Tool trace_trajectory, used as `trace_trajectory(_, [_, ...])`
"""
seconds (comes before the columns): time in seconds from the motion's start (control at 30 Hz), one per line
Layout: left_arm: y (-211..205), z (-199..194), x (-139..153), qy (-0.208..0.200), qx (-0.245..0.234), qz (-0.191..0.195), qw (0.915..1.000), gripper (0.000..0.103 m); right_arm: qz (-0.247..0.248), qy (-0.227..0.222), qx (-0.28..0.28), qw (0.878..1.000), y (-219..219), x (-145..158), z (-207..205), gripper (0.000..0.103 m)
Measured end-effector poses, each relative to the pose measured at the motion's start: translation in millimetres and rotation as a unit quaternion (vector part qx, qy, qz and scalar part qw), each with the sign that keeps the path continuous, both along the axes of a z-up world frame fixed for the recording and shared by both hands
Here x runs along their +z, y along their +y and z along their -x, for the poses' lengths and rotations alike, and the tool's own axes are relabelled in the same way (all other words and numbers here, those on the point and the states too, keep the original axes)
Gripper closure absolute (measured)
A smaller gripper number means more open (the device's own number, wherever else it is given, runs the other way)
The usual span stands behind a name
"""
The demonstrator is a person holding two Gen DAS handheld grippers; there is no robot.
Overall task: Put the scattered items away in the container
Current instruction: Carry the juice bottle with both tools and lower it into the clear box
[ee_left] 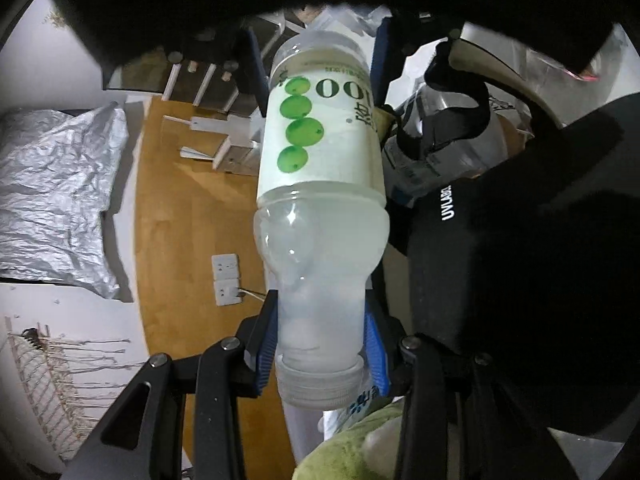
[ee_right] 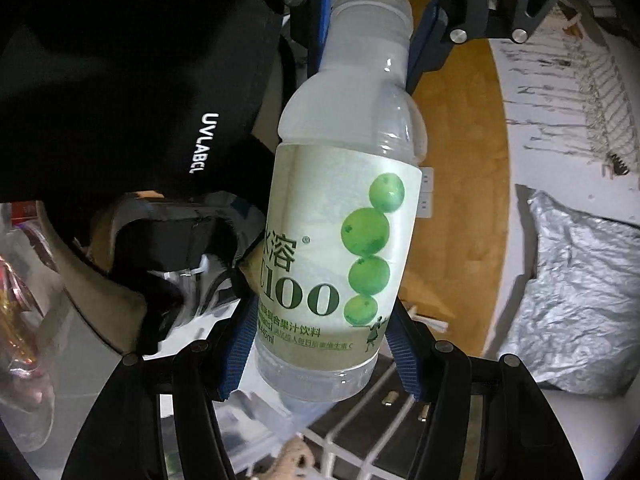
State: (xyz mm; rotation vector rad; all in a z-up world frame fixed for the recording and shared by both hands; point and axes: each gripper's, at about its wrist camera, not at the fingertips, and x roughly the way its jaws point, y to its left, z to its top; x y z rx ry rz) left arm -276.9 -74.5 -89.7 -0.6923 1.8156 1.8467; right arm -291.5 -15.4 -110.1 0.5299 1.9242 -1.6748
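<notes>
A clear drink bottle (ee_left: 320, 168) with a white label and green fruit print is held between both grippers. My left gripper (ee_left: 320, 344) is shut on its neck, just below the cap. My right gripper (ee_right: 324, 356) is shut on its base end; it also shows far off in the left wrist view (ee_left: 316, 68). The bottle (ee_right: 344, 208) fills the middle of the right wrist view, cap pointing to the left gripper (ee_right: 368, 20). A white wire container (ee_right: 360, 420) lies just below the bottle's base.
A black cap with white lettering (ee_left: 520, 240) lies right beside the bottle, also in the right wrist view (ee_right: 140, 100). A silver foil bag (ee_left: 56, 192) sits on the white surface. A wooden board (ee_left: 188, 220) with white blocks lies beneath. A green plush (ee_left: 352, 448) is near my left gripper.
</notes>
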Motion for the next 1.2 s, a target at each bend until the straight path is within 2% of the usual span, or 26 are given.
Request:
trace_trajectory(0.2, [5.7, 10.2, -4.2, -0.047, 0.005, -0.005, 0.9989, 0.065, 0.007, -0.048, -0.022, 0.999, 1.1, -2.9, 4.8, 0.039])
trace_trajectory(0.27, [7.1, 15.0, -5.5, -0.055, 0.015, -0.006, 0.9983, 0.065, 0.01, -0.045, -0.019, 0.999, 3.2, -3.2, 3.3, 0.037])
trace_trajectory(0.37, [7.7, 24.2, -3.5, -0.074, 0.041, -0.021, 0.9962, 0.063, 0.016, -0.014, -0.007, 1.0, 8.1, -2.0, -0.5, 0.009])
trace_trajectory(0.57, [9.5, 33.4, 2.1, -0.102, 0.074, -0.036, 0.9914, 0.062, 0.032, -0.02, -0.014, 0.999, 16.9, 16.0, 1.0, 0.008])
trace_trajectory(0.63, [8.5, 32.0, 5.3, -0.096, 0.076, -0.037, 0.9918, 0.057, 0.041, -0.02, -0.016, 0.999, 19.3, 21.3, 0.3, 0.008])
trace_trajectory(0.7, [6.7, 30.5, 12.4, -0.08, 0.076, -0.042, 0.993, 0.04, 0.052, -0.025, -0.016, 0.998, 21.2, 27.7, -1.4, 0.008])
trace_trajectory(0.73, [5.0, 31.0, 17.8, -0.073, 0.077, -0.05, 0.9931, 0.035, 0.059, -0.027, -0.017, 0.998, 21.7, 31.2, -1.9, 0.008])
trace_trajectory(0.77, [3.2, 31.4, 23.3, -0.067, 0.077, -0.057, 0.9932, 0.025, 0.065, -0.03, -0.02, 0.997, 21.9, 34.9, -2.2, 0.008])
trace_trajectory(0.8, [1.6, 32.4, 28.5, -0.064, 0.079, -0.064, 0.9927, 0.011, 0.071, -0.032, -0.022, 0.997, 22.2, 38.6, -2.6, 0.008])
trace_trajectory(0.87, [-0.8, 29.9, 39.2, -0.066, 0.081, -0.082, 0.9911, 0.0, 0.084, -0.035, -0.027, 0.996, 19.7, 45.8, 0.4, 0.008])
trace_trajectory(1.07, [-4.1, 16.1, 56.3, -0.049, 0.088, -0.109, 0.9889, 0.0, 0.133, -0.041, -0.043, 0.989, 18.0, 68.8, -5.2, 0.008])
trace_trajectory(1.17, [-7.9, 7.3, 70.5, -0.045, 0.108, -0.155, 0.981, 0.0, 0.166, -0.048, -0.058, 0.983, 18.2, 80.6, -10.7, 0.008])
trace_trajectory(1.2, [-9.4, 4.5, 76.1, -0.044, 0.116, -0.174, 0.9768, 0.0, 0.177, -0.049, -0.062, 0.981, 18.6, 83.8, -12.7, 0.003])
